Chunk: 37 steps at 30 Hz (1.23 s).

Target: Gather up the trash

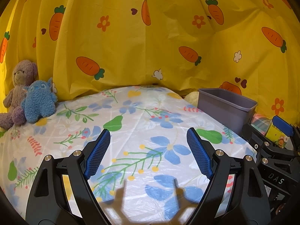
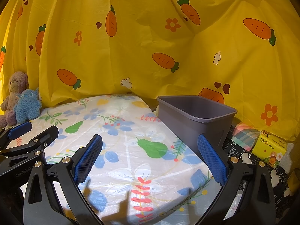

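Observation:
A grey plastic bin (image 2: 195,120) stands at the right edge of the table; it also shows in the left wrist view (image 1: 226,106). What the bin holds is hidden from both views. I see no loose trash on the floral table cover (image 1: 142,131). My left gripper (image 1: 148,136) is open and empty above the cover. My right gripper (image 2: 150,146) is open and empty, its right finger close to the bin's near corner. The right gripper (image 1: 277,136) shows at the right of the left wrist view, and the left gripper (image 2: 28,131) at the left of the right wrist view.
A purple teddy bear (image 1: 18,86) and a blue plush toy (image 1: 39,103) sit at the far left corner. A yellow carrot-print curtain (image 1: 150,37) hangs behind. A yellow tissue pack (image 2: 270,150) and a pastel striped pack (image 2: 243,135) lie right of the bin.

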Tool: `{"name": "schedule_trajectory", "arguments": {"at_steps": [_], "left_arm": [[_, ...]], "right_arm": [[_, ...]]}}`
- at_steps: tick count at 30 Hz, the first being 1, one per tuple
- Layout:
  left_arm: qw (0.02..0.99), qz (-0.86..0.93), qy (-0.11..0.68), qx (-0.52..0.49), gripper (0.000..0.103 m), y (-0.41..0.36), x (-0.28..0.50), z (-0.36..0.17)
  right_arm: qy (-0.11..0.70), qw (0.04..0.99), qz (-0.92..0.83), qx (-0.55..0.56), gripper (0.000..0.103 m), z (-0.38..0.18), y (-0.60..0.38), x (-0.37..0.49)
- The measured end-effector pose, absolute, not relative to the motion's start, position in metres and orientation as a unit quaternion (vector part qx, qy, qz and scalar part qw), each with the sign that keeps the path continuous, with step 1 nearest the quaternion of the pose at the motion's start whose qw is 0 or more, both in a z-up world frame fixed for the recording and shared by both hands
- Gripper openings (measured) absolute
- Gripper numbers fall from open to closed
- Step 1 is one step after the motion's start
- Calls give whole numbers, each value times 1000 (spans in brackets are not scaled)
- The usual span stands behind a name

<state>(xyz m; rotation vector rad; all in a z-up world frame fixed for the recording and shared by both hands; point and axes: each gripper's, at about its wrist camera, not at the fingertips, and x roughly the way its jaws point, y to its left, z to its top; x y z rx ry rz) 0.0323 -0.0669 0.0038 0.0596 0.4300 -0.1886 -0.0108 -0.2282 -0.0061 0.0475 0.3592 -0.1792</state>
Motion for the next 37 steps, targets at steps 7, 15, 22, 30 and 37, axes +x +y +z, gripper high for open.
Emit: {"name": "schedule_trajectory", "arguments": {"at_steps": [7,15,22,30,37], "left_arm": [[972,-94,213,29,82,-67,32,3],[972,-91,213,29,84,-66,32,3],[973,-84,211,29,89,-67,32,2],[975,-76,208,32,93,-68,31,3],[974,-59,217,20,94,-65,33,3]], "right_arm": [[179,980,-88,24,98,-6,-230,-10],[179,980,-88,24,98,-6,-230,-10],[181,979,-88,26,98,-8,-229,-10],[181,979,-88,26,98,-7,-230,-10],[181,979,-87,27,98,-7,-231,-10]]}}
